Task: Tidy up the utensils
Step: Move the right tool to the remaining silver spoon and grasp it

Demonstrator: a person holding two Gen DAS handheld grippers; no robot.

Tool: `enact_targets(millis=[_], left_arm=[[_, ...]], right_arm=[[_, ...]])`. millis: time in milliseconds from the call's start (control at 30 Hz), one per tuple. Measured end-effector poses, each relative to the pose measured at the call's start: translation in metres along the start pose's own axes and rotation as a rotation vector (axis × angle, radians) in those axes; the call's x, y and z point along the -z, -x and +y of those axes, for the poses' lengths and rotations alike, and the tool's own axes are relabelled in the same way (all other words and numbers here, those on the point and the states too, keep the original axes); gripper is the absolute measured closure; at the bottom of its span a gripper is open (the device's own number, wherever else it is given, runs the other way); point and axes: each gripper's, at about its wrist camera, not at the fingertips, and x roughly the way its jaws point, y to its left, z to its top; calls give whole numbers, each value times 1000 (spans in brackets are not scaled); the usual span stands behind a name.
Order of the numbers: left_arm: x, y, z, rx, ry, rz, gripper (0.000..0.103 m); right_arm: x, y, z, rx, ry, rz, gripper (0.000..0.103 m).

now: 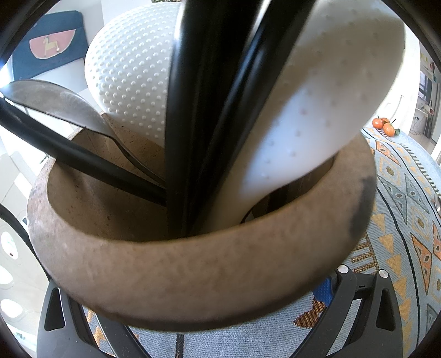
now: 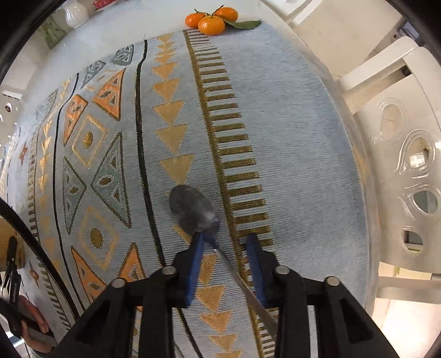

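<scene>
The right tongs (image 2: pixel 226 239) point straight down at a desk covered by a pale blue woven cloth (image 2: pixel 289 143) with orange, gold and grey-green geometric bands. Their blue-padded fingers (image 2: pixel 194 264) stand a little apart, astride the neck of a dull grey metal spoon (image 2: pixel 193 209) that lies flat on the cloth; the left pad touches the spoon where the bowl narrows, while the right pad sits clear of the thin handle, which runs back toward the near right under the tongs. The spoon's bowl points away, toward the far edge, where three small orange mandarins with a green leaf (image 2: pixel 210 19) rest. A white moulded plastic chair (image 2: pixel 399 165) stands to the right of the desk. In the left wrist view, a round brown cork-like utensil holder (image 1: pixel 193 270) fills the frame, sitting between the black arms of the left tongs (image 1: pixel 209 314); whether they press its wall I cannot tell. It holds two white dimpled paddle-shaped utensils (image 1: pixel 132 77), several black handles (image 1: pixel 187 110) and another grey metal spoon (image 1: pixel 55 102) leaning to the left.
</scene>
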Motion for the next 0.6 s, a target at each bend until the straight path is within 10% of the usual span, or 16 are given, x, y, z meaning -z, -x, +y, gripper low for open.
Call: enact_targets(millis=[233,467,600], left_arm=[[0,0,0,1,1,1,1],[0,0,-1,1,0,1,1],[0,0,-1,0,0,1,1]], right_arm=[[0,0,40,92,-25,44,87],[-3,4,22,-256,-273,97,90],[-8,10,22,-271,-226,86,81]])
